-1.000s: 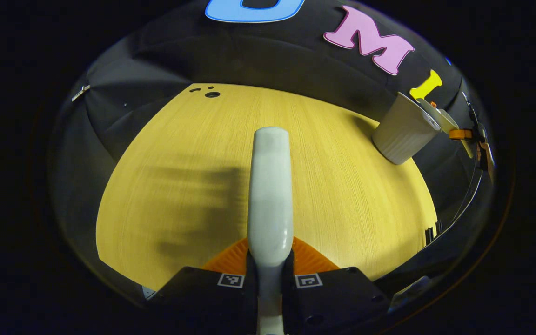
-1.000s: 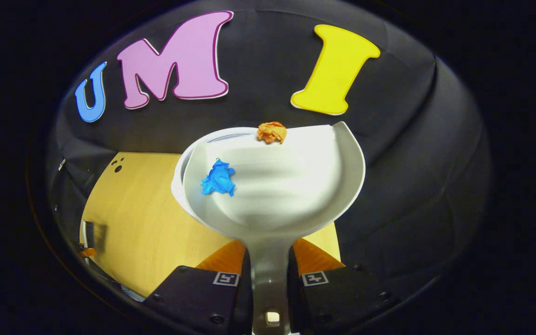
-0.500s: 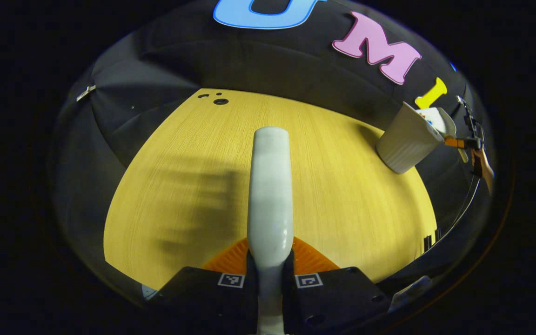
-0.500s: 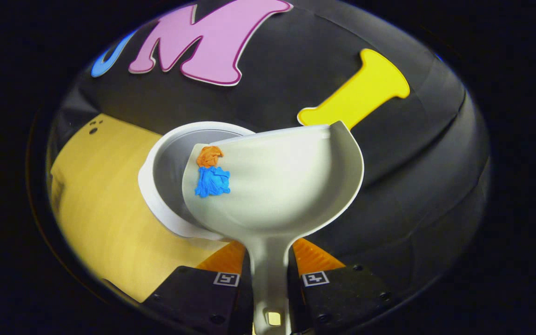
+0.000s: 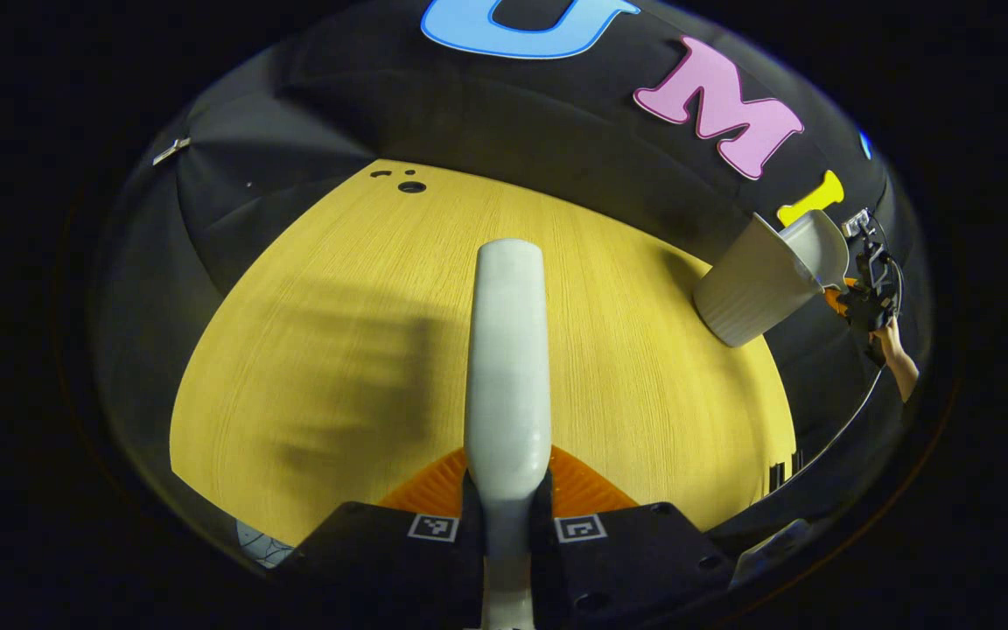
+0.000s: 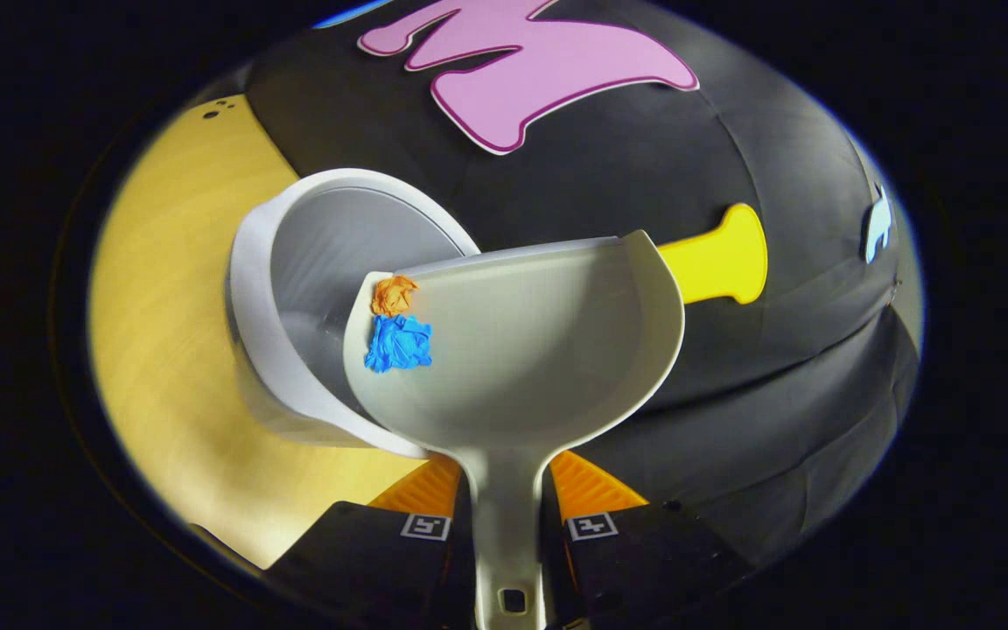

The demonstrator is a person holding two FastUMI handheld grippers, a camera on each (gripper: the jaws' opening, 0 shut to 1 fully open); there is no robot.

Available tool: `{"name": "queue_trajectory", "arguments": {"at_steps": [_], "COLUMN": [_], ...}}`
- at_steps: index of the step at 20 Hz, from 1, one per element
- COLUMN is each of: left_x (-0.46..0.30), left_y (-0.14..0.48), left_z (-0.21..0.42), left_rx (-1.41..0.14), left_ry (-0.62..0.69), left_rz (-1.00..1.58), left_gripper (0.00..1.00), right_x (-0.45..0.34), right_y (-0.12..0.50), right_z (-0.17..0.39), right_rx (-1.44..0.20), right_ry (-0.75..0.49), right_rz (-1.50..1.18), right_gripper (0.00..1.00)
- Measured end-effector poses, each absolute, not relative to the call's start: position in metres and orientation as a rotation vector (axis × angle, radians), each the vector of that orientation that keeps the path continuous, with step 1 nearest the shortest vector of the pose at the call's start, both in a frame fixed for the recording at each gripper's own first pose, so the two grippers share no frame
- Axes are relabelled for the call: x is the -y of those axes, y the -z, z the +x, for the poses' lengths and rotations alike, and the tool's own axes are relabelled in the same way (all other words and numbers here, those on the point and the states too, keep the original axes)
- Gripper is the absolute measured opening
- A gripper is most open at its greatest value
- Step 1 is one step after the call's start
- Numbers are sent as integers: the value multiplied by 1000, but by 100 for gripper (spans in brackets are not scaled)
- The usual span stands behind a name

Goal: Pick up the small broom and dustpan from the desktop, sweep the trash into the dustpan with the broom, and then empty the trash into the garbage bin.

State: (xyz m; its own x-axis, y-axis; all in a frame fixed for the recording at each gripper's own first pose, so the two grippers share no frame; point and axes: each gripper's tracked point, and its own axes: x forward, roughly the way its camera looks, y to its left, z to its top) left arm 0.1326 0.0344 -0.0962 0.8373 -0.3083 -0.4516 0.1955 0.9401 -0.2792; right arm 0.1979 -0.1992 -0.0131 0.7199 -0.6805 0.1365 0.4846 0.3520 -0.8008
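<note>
My right gripper (image 6: 508, 503) is clamping both fingers on the handle of the dustpan (image 6: 539, 350), tilting its pan over the open mouth of the garbage bin (image 6: 294, 262). An orange paper wad (image 6: 393, 294) and a blue paper wad (image 6: 399, 343) are bunching together at the pan's left lip, just above the bin's hollow, touching each other. My left gripper (image 5: 508, 490) is squeezing the pale handle of the small broom (image 5: 508, 359), which is pointing straight out from between the fingers, above the desk (image 5: 338, 289).

From the left gripper view, the bin (image 5: 745, 284) is standing far off at the desk's right rear edge, with the dustpan (image 5: 819, 245) tipping over its rim and a hand (image 5: 893, 350) holding the other gripper behind it. The right gripper view is looking into the bin's grey interior and at the wads in the pan.

The desk is yellow wood grain, with small dark holes (image 5: 408, 184) near its back edge. Black cloth (image 5: 469, 114) is walling the booth behind.
</note>
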Motion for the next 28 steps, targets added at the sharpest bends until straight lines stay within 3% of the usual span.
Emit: {"name": "queue_trajectory", "arguments": {"at_steps": [9,14,21,28], "left_x": [-35,-32,-27,-25], "left_y": [100,99,86,71], "left_z": [124,122,125,121], "left_rx": [-516,-516,-454,-425], "left_ry": [243,236,225,238], "left_rz": [-252,-244,-193,-145], "left_gripper": [26,26,26,26], "right_x": [207,222,220,185], "right_y": [-14,-15,4,-29], "right_z": [194,192,186,168], "right_rx": [-192,-214,-270,-158], "right_ry": [842,852,736,691], "right_rz": [-1355,-1331,-839,-593], "right_gripper": [34,33,34,34]}}
